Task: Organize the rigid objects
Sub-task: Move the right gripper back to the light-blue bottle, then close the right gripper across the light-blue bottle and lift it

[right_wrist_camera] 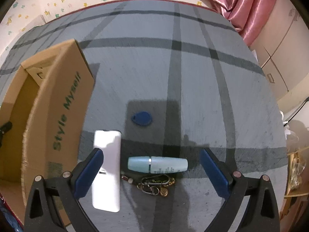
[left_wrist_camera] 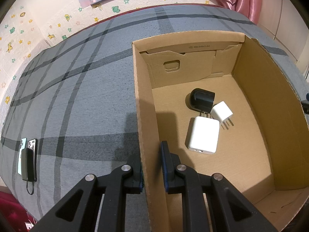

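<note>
The left claw [left_wrist_camera: 151, 171] is closed on the near left wall of the open brown cardboard box [left_wrist_camera: 270, 106]: one blue-padded finger stands outside the wall and the other inside, both pressing on it. The box stands on a bed with a grey checked cover [left_wrist_camera: 77, 96]. On the box floor lie three things close together: a round black plastic adapter [left_wrist_camera: 200, 101], a small white cube charger [left_wrist_camera: 221, 112] with metal pins, and a bigger flat white charger [left_wrist_camera: 203, 135]. The small charger touches the other two. Far left on the cover lie two phone cases [left_wrist_camera: 26, 147] under a black power bank [left_wrist_camera: 29, 162] with a short cable.
</note>
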The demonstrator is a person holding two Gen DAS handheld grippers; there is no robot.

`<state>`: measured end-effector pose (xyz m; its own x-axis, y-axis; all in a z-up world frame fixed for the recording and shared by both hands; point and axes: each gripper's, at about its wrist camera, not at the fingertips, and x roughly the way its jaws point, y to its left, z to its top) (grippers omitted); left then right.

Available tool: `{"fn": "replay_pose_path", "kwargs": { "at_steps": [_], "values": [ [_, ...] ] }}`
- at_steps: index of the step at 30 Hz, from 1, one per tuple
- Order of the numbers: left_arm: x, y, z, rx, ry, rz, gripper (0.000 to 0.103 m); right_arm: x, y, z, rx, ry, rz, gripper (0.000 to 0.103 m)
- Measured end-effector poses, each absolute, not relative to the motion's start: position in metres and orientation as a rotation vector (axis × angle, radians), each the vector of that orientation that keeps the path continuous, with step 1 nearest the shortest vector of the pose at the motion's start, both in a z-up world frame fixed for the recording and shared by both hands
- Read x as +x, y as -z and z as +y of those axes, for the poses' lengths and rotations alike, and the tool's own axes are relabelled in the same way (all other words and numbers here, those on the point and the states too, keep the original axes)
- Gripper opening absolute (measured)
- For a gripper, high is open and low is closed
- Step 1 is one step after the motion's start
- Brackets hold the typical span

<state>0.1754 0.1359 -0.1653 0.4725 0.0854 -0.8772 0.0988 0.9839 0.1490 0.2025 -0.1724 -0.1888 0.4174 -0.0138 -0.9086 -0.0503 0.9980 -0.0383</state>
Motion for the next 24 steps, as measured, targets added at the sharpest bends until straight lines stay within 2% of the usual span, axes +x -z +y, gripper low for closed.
{"fn": "replay_pose_path", "kwargs": {
  "at_steps": [24],
  "values": [
    [0.175,0.166,0.134,0.194,-0.006,1.081,0.015,0.217,0.252,-0.193,-0.034,-0.006,1.235,0.102]
  ]
}}
